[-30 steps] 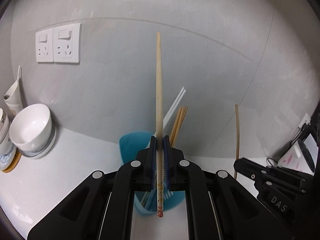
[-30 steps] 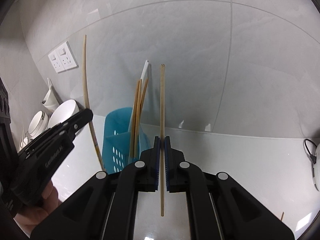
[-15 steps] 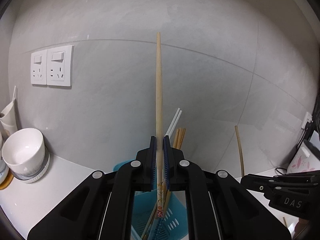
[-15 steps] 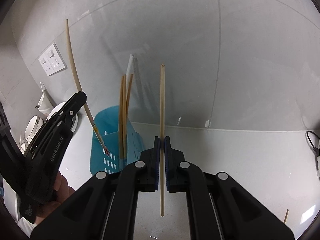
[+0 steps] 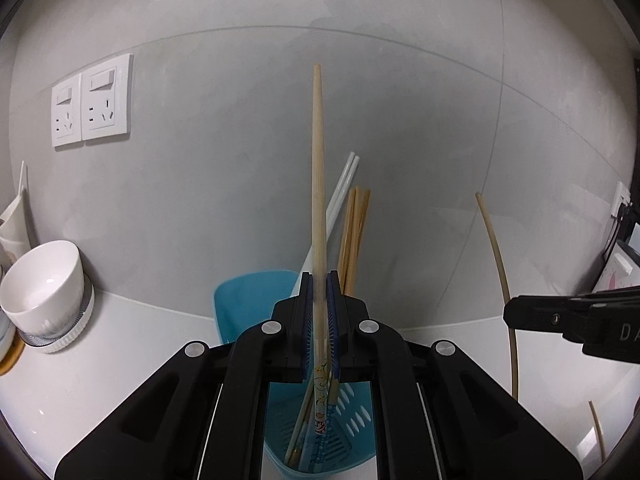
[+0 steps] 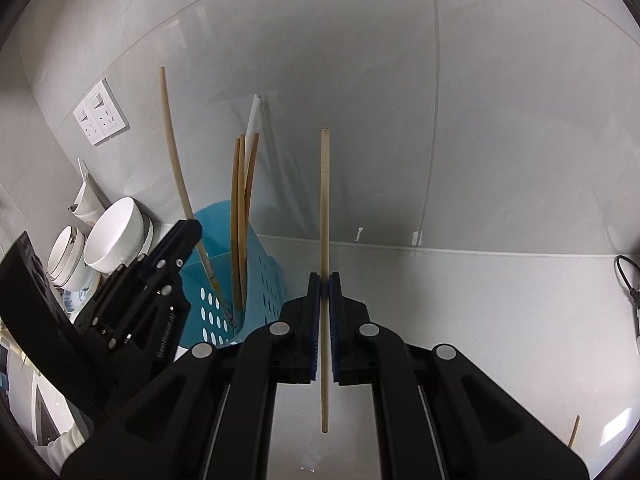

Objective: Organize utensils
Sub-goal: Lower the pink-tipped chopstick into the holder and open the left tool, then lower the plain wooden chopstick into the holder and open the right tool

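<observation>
We have the left claw (image 5: pixel 319 304) clamped on a painted wooden chopstick (image 5: pixel 318 184), its decorated lower end already inside the blue holder (image 5: pixel 248 300) at the bottom centre of the left wrist view — the tip looks to be down among the sticks already standing there. The right claw (image 6: pixel 324 312) is pinched shut on a plain chopstick (image 6: pixel 325 208), upright over bare counter (image 6: pixel 500 320) to the right of the holder, lower centre of the right wrist view.

The risk as we see it: the painted stick could jam against the tan chopsticks (image 5: pixel 354 236) and the white pair (image 5: pixel 340 196) leaning in the holder, and a push from above might tip the light plastic holder over. Let go too early and the stick may fall outward instead of settling. The right claw's stick hangs free below its pads — a knock from the left claw in the lower left of that view could twist it loose. One stray chopstick (image 6: pixel 575 432) lies at the lower right edge.
</observation>
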`<state>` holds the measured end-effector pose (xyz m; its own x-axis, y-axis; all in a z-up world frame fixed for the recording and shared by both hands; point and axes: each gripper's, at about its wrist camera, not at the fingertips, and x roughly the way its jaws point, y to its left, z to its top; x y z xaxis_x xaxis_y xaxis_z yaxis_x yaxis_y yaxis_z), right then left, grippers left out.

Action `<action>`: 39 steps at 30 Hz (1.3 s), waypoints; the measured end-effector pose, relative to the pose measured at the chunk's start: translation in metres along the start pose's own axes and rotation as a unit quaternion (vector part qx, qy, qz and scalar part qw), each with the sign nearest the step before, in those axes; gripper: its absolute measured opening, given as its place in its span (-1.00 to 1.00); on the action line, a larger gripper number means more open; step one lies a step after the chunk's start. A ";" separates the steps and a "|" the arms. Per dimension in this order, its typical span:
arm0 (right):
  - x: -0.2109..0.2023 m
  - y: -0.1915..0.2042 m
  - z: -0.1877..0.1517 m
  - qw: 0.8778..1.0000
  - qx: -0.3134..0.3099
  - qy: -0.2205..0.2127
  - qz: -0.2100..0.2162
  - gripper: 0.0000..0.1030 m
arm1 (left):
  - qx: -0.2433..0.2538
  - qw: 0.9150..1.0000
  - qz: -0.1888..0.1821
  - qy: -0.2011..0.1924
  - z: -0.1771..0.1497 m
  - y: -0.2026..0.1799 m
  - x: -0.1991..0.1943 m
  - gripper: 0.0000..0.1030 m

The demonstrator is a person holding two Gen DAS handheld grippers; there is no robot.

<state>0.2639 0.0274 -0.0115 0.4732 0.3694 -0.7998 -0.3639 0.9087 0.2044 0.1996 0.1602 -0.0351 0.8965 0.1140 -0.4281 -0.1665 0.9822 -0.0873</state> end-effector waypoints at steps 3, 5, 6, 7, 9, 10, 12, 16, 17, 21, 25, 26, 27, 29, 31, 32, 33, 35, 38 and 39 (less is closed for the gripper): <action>-0.001 -0.001 -0.001 1.000 -0.001 0.001 0.001 -0.93 | 0.003 1.000 -0.001 0.010 -0.004 -0.001 0.004 -0.88; -0.001 -0.001 -0.002 1.000 -0.001 0.001 0.001 -0.93 | 0.006 1.000 -0.002 0.014 -0.005 0.001 0.006 -0.88; -0.001 -0.001 -0.002 1.000 -0.001 0.002 0.002 -0.93 | 0.012 1.000 -0.006 0.016 -0.007 0.000 0.005 -0.87; -0.001 -0.001 -0.003 1.000 -0.001 0.003 0.002 -0.93 | 0.015 1.000 -0.006 0.018 -0.008 0.000 0.006 -0.87; -0.002 -0.002 -0.004 1.000 -0.001 0.004 0.002 -0.93 | 0.016 1.000 -0.008 0.024 -0.008 0.000 0.007 -0.87; -0.002 -0.001 -0.004 1.000 -0.002 0.004 0.002 -0.93 | 0.017 0.999 -0.006 0.027 -0.009 0.000 0.007 -0.86; -0.002 -0.001 -0.003 1.000 -0.002 0.005 0.003 -0.93 | 0.019 0.999 -0.009 0.033 -0.008 0.001 0.008 -0.85; -0.004 -0.001 -0.003 1.000 -0.004 0.004 0.005 -0.93 | 0.023 0.999 -0.004 0.049 -0.003 0.002 0.006 -0.56; -0.004 -0.001 -0.003 1.000 -0.005 0.003 0.006 -0.93 | 0.021 0.998 -0.001 0.053 -0.002 0.003 0.005 -0.38; -0.006 0.001 0.000 1.000 -0.008 -0.003 0.014 -0.93 | 0.014 0.997 0.007 0.074 0.006 0.008 -0.006 0.11; -0.007 0.006 0.004 0.999 -0.009 -0.016 0.035 -0.93 | 0.006 0.992 0.014 0.121 0.012 0.018 -0.008 0.48; -0.006 0.007 0.005 0.999 -0.008 -0.018 0.043 -0.93 | -0.001 0.992 0.008 0.128 0.014 0.021 -0.010 0.63; -0.006 0.009 0.006 0.999 -0.008 -0.021 0.047 -0.93 | -0.003 0.991 0.017 0.132 0.016 0.023 -0.013 0.68; -0.007 0.012 0.008 0.998 -0.010 -0.034 0.056 -0.93 | -0.002 0.990 0.023 0.136 0.018 0.026 -0.017 0.76; -0.006 0.016 0.011 0.997 -0.010 -0.038 0.064 -0.93 | -0.005 0.989 0.030 0.143 0.022 0.031 -0.020 0.81; -0.005 0.018 0.013 0.997 -0.009 -0.041 0.071 -0.93 | -0.007 0.989 0.033 0.143 0.022 0.032 -0.023 0.85; -0.004 0.019 0.014 0.996 -0.008 -0.044 0.076 -0.93 | -0.007 0.989 0.037 0.145 0.024 0.034 -0.024 0.86; -0.004 0.023 0.017 0.995 -0.005 -0.054 0.089 -0.93 | -0.005 0.988 0.046 0.146 0.025 0.037 -0.028 0.88; -0.002 0.026 0.020 0.993 0.000 -0.070 0.100 -0.93 | -0.008 0.987 0.053 0.149 0.026 0.037 -0.033 0.88; -0.002 0.027 0.021 0.992 0.002 -0.075 0.102 -0.93 | -0.012 0.987 0.055 0.151 0.026 0.041 -0.034 0.88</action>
<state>0.2696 0.0554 0.0072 0.5039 0.5704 -0.6486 -0.4620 0.8125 0.3556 0.1728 0.1999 -0.0008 0.7100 0.1664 -0.6843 -0.2689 0.9621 -0.0450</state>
